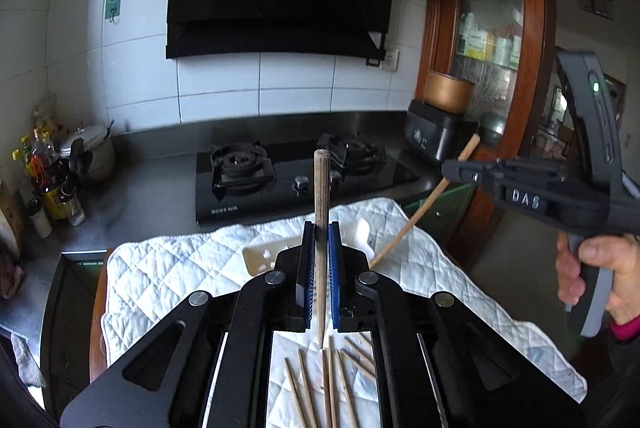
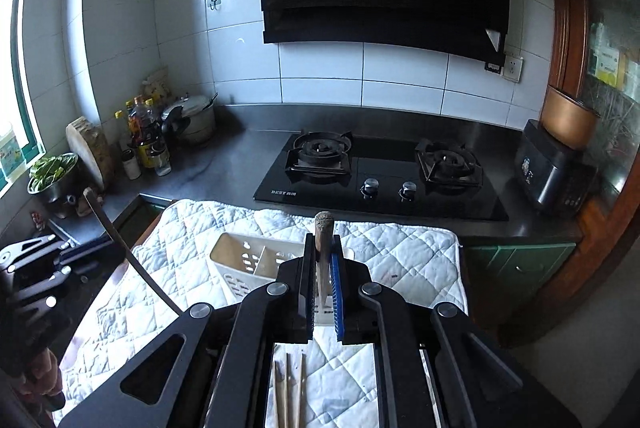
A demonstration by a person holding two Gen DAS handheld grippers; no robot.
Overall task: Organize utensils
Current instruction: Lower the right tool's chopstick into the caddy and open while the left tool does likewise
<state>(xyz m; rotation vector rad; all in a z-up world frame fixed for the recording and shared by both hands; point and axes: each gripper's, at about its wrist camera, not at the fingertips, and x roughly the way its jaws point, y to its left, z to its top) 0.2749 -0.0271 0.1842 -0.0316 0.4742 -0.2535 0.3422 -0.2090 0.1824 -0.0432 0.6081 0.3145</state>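
My left gripper [image 1: 321, 228] is shut on a wooden chopstick [image 1: 321, 183] that stands upright between its blue pads, thick end up. To the right, my right gripper [image 1: 447, 168] holds a second chopstick [image 1: 424, 205] slanting down over the white quilted cloth [image 1: 168, 268]. In the right wrist view the right gripper [image 2: 322, 240] is shut on that chopstick [image 2: 324, 228], and the left gripper [image 2: 110, 242] is at the far left with its stick [image 2: 132, 260]. A white slotted utensil holder [image 2: 240, 260] stands on the cloth just behind the grippers. Several loose chopsticks [image 1: 328, 380] lie on the cloth below.
A black two-burner gas hob [image 2: 380, 167] sits on the steel counter behind the cloth. Bottles [image 2: 146, 135], a pot [image 2: 196, 119], a round chopping block [image 2: 94, 151] and a bowl of greens [image 2: 52, 171] crowd the left corner. A black appliance [image 2: 552, 167] stands at the right.
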